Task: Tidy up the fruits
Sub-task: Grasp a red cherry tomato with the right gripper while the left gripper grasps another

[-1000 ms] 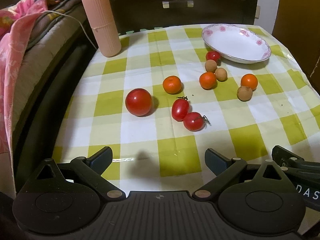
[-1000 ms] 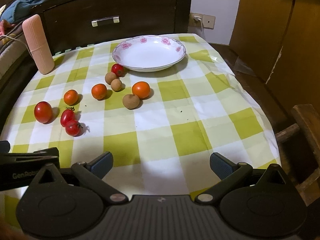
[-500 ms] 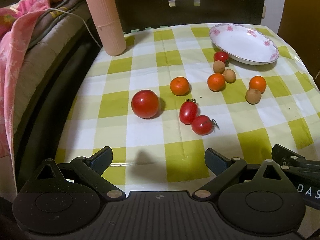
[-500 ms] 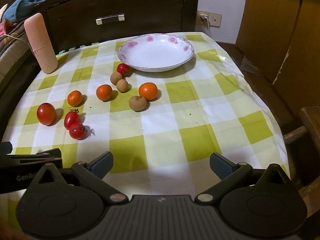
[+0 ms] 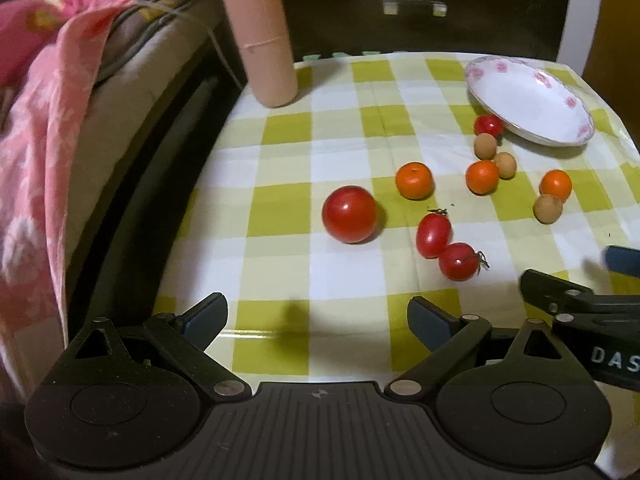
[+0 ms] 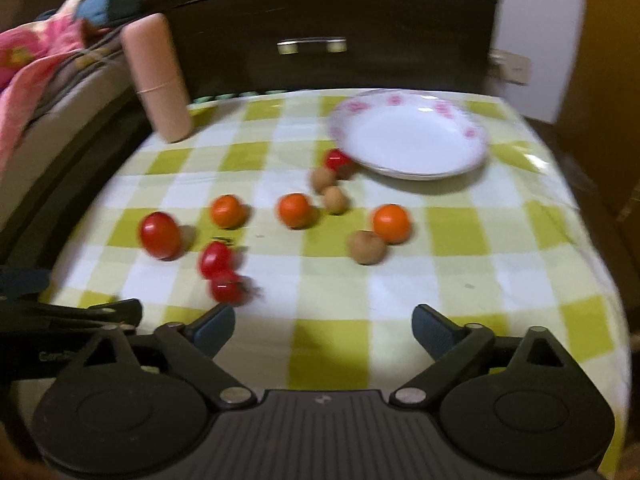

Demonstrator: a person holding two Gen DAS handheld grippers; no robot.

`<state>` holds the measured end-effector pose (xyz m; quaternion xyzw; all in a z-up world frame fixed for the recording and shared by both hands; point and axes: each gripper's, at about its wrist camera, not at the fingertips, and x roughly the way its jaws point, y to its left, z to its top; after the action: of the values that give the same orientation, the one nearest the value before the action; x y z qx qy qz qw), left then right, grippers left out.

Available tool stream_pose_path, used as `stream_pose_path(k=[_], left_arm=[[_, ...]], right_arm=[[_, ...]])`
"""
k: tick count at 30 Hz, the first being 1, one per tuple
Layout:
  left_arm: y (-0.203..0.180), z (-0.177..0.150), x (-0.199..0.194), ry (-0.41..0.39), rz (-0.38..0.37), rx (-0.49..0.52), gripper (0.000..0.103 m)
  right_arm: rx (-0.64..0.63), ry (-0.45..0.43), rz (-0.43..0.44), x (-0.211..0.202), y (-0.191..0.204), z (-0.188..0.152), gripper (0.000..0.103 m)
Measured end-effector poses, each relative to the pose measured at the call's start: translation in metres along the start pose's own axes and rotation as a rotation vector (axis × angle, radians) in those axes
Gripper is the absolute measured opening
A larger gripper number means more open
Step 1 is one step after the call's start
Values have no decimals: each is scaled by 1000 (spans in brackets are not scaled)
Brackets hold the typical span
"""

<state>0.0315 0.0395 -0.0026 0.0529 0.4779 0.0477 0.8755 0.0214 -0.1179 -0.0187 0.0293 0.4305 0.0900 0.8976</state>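
Behind everything stands a dark wooden drawer chest (image 6: 320, 32), and a bed with a pink flowery blanket (image 5: 36, 128) sits off to one side. Next comes the table with its yellow-and-white checked cloth (image 5: 280, 216).

A white round plate with pink flowers on its rim (image 6: 408, 136) lies at the far side of the cloth. It has nothing in it. A tall pink ribbed tube (image 5: 260, 32) stands upright at the far corner, near the bed.

The fruits lie loose on the cloth. A big red tomato (image 5: 349, 214) sits alone. Two small red tomatoes (image 5: 444, 248) touch each other close by. Three little oranges (image 5: 414, 180) are spread in a row, and three brown round fruits (image 5: 547, 208) sit among them. One more small red tomato (image 5: 488, 125) rests just beside the plate.

The left gripper (image 5: 316, 320) is spread wide over bare cloth and holds nothing. The right gripper (image 6: 322, 330) is also wide, but its jaws are closing, with nothing between them.
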Motion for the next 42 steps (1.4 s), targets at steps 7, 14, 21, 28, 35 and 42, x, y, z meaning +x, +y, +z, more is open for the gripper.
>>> stream_pose_path(k=[7,14,21,28,35,42], left_arm=[[9,-2,2,23,-25,-38,96],[9,-1,8,29,-10,-41,96],[13,1,15,45,-1,-70,96],[9,2,17,33,-4,-47,89],[-6,4,18,22,-63,16,74],[-35,21,23,-38,-171,113,75]], right_arm=[[-157,44,173,22,11,14,63],[-288,101,258,45,22,17,50],[-315,126,310,66,26,24,39],[-354,104,289,69,33,26,27],[-346,123,220,55,24,23,26],[-257,146,174,29,-11,28,26]])
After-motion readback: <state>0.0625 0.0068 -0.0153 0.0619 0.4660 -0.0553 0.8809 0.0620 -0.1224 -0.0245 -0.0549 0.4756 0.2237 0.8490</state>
